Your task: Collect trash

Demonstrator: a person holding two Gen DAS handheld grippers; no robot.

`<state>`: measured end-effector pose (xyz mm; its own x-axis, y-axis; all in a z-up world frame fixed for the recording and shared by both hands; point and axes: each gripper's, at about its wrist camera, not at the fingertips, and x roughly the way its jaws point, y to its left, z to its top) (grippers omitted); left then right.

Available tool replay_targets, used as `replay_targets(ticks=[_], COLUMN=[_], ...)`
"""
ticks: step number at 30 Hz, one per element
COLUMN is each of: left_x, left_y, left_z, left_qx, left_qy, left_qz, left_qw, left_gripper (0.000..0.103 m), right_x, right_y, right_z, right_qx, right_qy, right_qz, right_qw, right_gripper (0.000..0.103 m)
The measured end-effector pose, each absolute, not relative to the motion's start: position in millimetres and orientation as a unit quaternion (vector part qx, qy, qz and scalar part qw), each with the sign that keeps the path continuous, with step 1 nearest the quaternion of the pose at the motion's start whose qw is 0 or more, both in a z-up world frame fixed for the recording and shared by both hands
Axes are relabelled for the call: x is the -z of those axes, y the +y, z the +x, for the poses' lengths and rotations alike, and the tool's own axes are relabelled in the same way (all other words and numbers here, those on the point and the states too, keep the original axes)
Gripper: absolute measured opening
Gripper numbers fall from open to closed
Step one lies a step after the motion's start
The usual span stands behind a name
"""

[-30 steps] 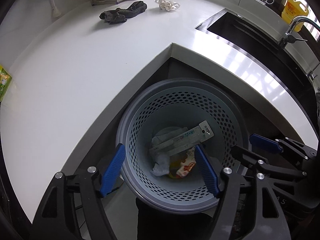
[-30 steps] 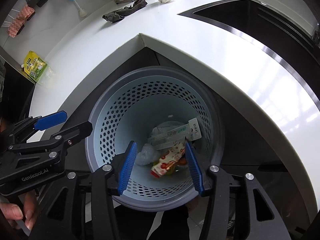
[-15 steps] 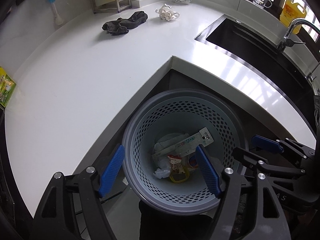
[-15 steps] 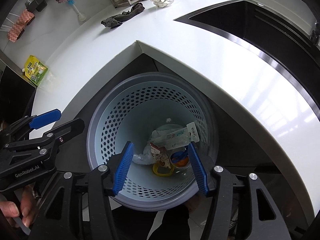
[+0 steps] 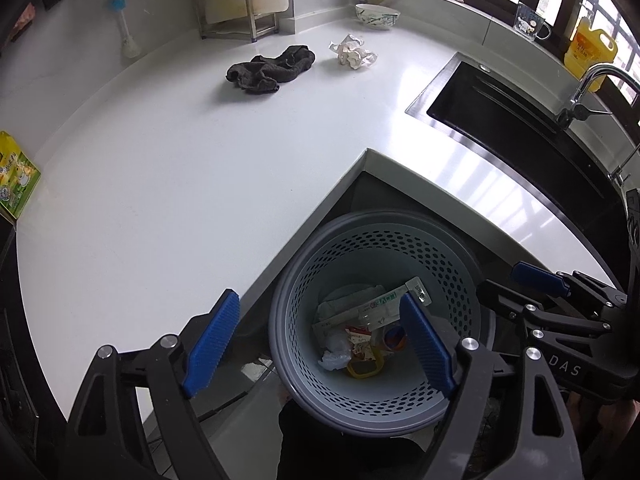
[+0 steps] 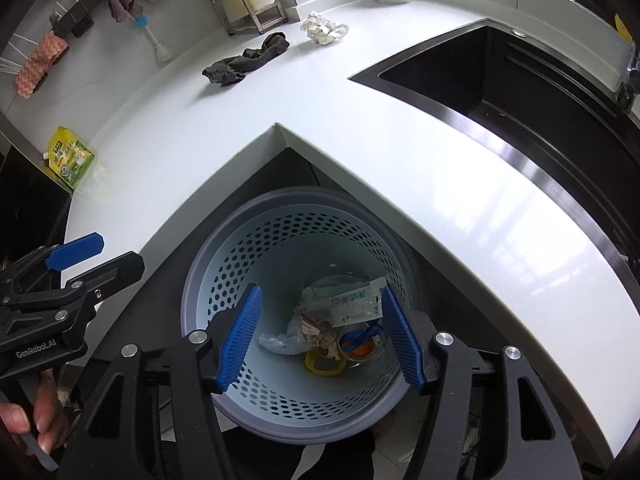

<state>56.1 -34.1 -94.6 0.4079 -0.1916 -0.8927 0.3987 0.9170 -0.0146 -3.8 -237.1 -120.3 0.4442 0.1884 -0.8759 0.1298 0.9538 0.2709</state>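
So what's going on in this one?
A person holds two tongs over a perforated trash basket tucked under the counter corner. The left tongs and right tongs are both open and empty. Wrappers and a yellow ring already lie in the basket. A crumpled paper and a dark rag sit on the white counter.

We see the bin (image 5: 376, 400) below the bench (image 5: 168, 184) corner holding wrappers (image 5: 372, 308), the sink (image 5: 516, 132) to its right, and a cloth (image 5: 272, 69) left of crumpled paper (image 5: 352, 52) behind.
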Motion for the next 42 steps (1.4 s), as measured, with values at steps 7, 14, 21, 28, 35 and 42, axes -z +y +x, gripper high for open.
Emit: replay_targets(ticks=[7, 14, 21, 28, 35, 42], left_x=[76, 64, 60, 59, 60, 65], left_y=[-28, -28, -25, -19, -11, -6], left_z=[76, 101, 130, 159, 190, 221], left_qx=[0.185, 0.195, 0.206, 0.216, 0.221, 0.228], left_qy=[0.495, 0.481, 0.474, 0.471, 0.471, 0.472], left_qz=[0.104, 0.11, 0.112, 0.109, 0.111, 0.111], left_qw=[0.843, 0.848, 0.849, 0.848, 0.847, 0.844], left_gripper=[0.089, 0.095, 0.095, 0.095, 0.095, 0.095], right_x=[100, 94, 83, 78, 86, 87], right_y=[-232, -229, -228, -220, -212, -206], right_z=[14, 36, 56, 77, 104, 129], right_qx=[-0.011, 0.007, 0.029, 0.045, 0.051, 0.061], right_qy=[0.502, 0.49, 0.473, 0.464, 0.47, 0.466], right_qz=[0.147, 0.145, 0.138, 0.126, 0.134, 0.142], right_qw=[0.852, 0.859, 0.87, 0.876, 0.871, 0.871], right_gripper=[0.066, 0.067, 0.071, 0.073, 0.074, 0.074])
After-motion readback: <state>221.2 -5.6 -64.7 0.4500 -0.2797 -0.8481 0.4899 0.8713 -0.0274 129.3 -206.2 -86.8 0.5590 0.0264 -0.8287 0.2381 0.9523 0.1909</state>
